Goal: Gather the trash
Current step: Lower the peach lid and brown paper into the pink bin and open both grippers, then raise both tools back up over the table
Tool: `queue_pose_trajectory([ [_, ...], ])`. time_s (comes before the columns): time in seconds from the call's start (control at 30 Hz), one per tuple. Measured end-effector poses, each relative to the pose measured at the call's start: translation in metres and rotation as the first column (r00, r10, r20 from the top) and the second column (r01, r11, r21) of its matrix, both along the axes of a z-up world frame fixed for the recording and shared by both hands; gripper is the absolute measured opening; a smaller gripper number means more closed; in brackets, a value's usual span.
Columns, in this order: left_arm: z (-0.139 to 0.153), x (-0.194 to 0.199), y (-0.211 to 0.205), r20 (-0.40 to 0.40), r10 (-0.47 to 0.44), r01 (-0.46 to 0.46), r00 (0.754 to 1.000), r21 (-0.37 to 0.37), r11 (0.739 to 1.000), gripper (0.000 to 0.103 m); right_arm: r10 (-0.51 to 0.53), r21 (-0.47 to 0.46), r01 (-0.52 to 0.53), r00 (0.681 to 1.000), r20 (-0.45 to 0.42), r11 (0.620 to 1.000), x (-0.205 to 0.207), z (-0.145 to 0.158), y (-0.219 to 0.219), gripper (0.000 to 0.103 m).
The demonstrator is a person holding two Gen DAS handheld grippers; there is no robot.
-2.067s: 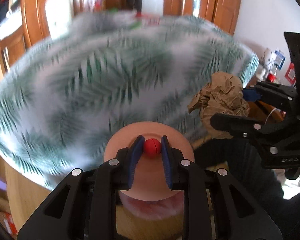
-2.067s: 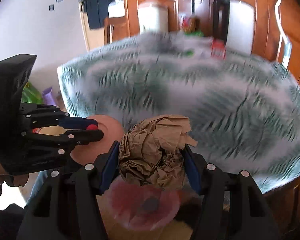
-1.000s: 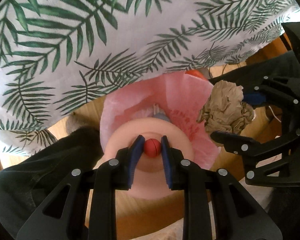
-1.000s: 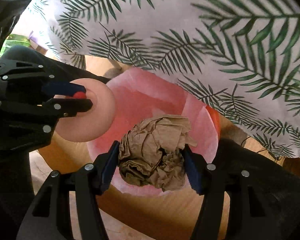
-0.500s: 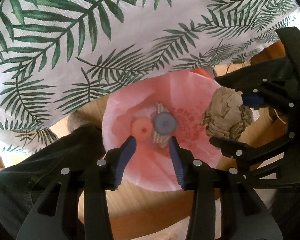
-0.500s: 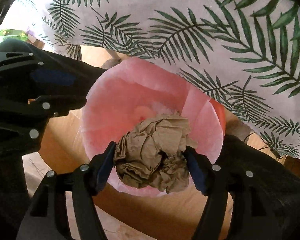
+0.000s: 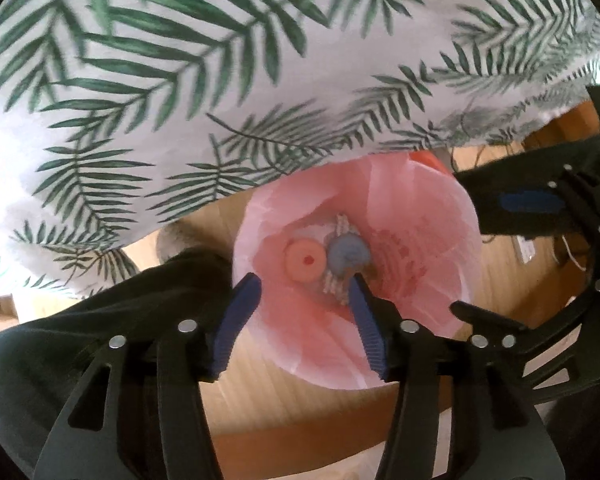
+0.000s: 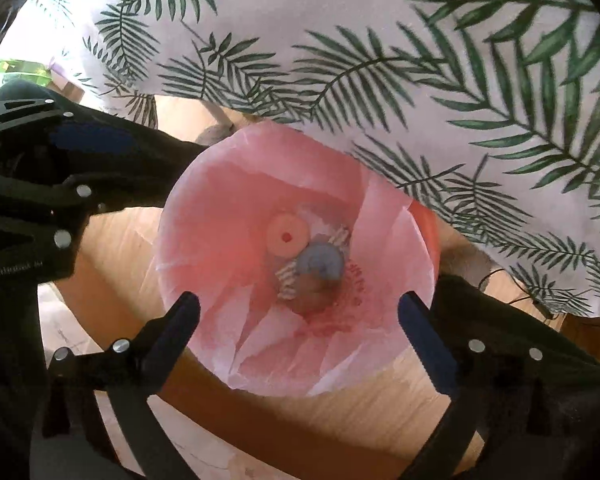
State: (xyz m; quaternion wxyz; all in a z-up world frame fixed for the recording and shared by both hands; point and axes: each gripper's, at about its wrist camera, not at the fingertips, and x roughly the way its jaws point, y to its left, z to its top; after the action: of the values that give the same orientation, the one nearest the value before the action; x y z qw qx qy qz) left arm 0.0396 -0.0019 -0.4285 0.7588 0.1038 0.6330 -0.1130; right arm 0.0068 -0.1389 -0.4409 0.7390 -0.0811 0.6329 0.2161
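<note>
As both drops done, left gripper (image 7: 304, 292) and right gripper (image 8: 298, 312) hover jaws apart, just opened, nothing between, over pink-lined round trash bin (image 8: 204, 240); peach disc with red knob (image 8: 287, 235) and crumpled brown paper (image 8: 314, 294) lie at bottom.

Each claw is a black plastic frame with open triangular cut-outs in its two arms. On the left claw (image 7: 304, 292), silver round screw heads dot the frame and ribbed blue pads (image 7: 238, 320) line the inner faces of the fingers. The right claw (image 8: 300, 316) has the same black fingers, silver screws and dark blue pads (image 8: 428, 340). The person wears dark, near-black trousers (image 7: 100, 320).
</note>
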Motion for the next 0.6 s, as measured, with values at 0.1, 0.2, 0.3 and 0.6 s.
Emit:
queue_pose_trajectory([
  [0.1, 0.017, -0.004, 0.001, 0.059, -0.005, 0.005, 0.998, -0.006, 1.000, 0.058, 0.015, -0.004, -0.015, 0.997, 0.081, 1.000, -0.005, 0.017, -0.001, 0.098],
  [0.2, 0.041, -0.012, -0.003, 0.130, -0.041, 0.041, 0.991, 0.004, 0.999, 0.058, 0.061, -0.062, -0.049, 0.976, 0.211, 0.997, -0.015, 0.045, 0.000, 0.098],
  [0.3, 0.077, -0.022, -0.008, 0.218, -0.070, 0.068, 0.973, 0.016, 0.998, 0.062, 0.092, -0.088, -0.070, 0.956, 0.280, 0.994, -0.027, 0.073, -0.002, 0.098],
  [0.6, 0.233, -0.036, -0.010, 0.523, -0.083, 0.108, 0.848, -0.017, 0.994, 0.067, 0.046, -0.062, -0.015, 0.846, 0.531, 0.998, -0.041, 0.212, -0.029, 0.098],
])
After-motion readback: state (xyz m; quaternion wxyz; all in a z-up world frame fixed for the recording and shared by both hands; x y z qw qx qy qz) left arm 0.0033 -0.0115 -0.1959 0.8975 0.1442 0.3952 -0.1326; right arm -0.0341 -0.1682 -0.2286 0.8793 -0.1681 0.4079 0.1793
